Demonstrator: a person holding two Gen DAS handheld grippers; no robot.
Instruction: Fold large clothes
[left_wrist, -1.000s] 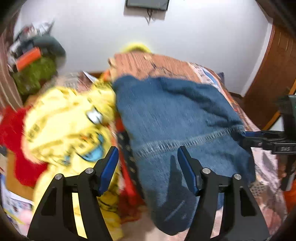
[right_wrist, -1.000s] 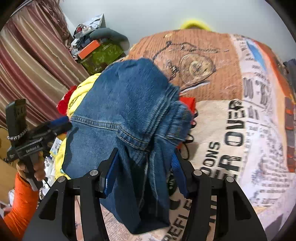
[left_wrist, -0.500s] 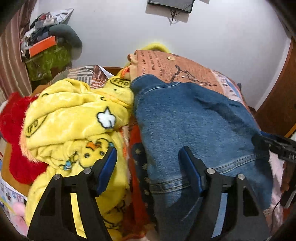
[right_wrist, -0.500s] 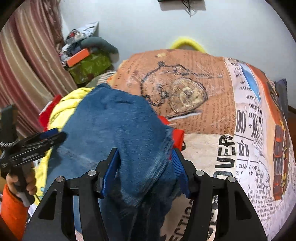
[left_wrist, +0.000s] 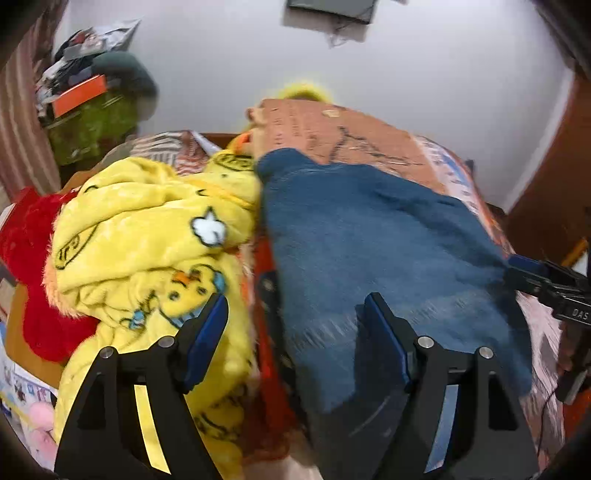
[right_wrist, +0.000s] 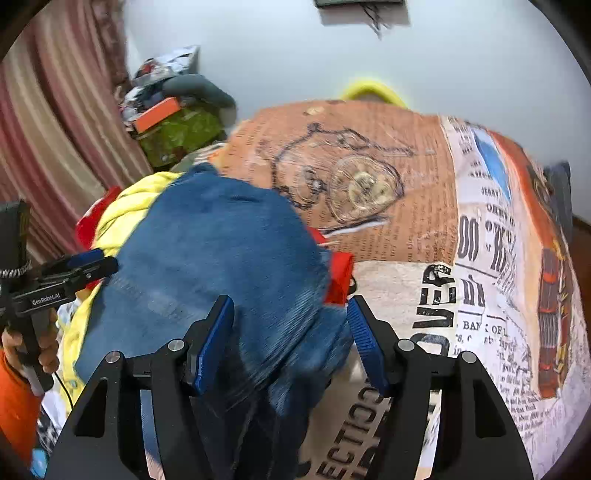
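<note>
Jeans (right_wrist: 221, 266) lie in a blue heap on the near left of the bed (right_wrist: 480, 295), beside a yellow blanket (left_wrist: 147, 236). The left gripper (left_wrist: 291, 343) and right gripper (right_wrist: 290, 339) have just been opening. Both are spread now, pinching nothing, probably to let the folded cloth settle.
</note>
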